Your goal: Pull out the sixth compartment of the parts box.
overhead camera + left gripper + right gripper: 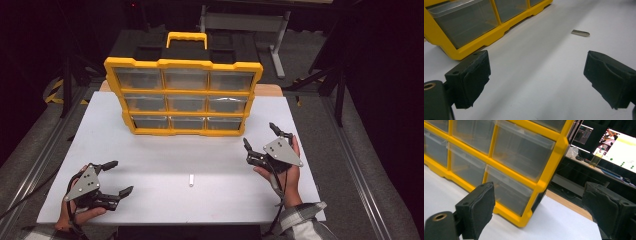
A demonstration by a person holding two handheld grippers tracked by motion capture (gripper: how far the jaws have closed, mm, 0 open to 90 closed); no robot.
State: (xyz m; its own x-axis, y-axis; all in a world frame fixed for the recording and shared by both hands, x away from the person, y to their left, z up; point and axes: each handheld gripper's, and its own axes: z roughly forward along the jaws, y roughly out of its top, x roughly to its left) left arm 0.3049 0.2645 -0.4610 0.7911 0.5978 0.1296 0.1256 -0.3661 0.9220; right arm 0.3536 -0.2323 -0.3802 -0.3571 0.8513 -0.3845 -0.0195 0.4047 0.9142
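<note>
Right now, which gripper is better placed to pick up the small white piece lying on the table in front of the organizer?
Left, probably. The left gripper is open with its jaws turned toward the small white piece, which lies ahead of them in the left gripper view. The right gripper, also open, faces the yellow organizer instead.

Drawer cabinet (183,95) at table (150,150) rear; small peg (191,180) before it, near front edge.

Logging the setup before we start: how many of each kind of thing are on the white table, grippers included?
Yellow drawer organizer: 1
Small white pin-like piece: 1
Handheld grippers, left gripper and right gripper, both open: 2
Total: 4
</note>
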